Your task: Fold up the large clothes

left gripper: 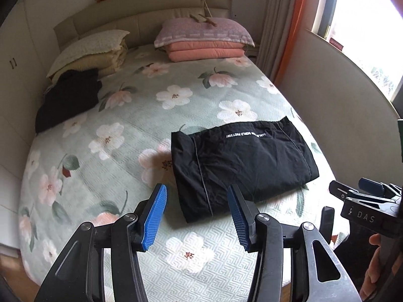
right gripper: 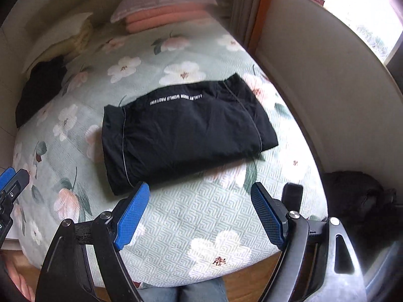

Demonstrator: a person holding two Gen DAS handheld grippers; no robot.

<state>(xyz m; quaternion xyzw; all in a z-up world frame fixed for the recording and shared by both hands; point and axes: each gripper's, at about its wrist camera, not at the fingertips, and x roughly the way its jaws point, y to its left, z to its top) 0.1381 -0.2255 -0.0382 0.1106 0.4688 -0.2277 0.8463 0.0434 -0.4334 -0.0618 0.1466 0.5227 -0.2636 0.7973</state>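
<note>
Garment, black and folded into a neat rectangle, lies flat near the foot of the floral bed, apparently finished. White lettering along its far edge looks like "WORLD FACTORY". Left claw hangs half open and empty above it; right claw gapes wide, also empty, marked "DAS".

A bed under a pale green floral quilt fills the room, its beige padded headboard at the far wall. Bright daylight enters the window on the right, beside orange-edged curtains. White cupboards stand left; the near floor is wood.
</note>
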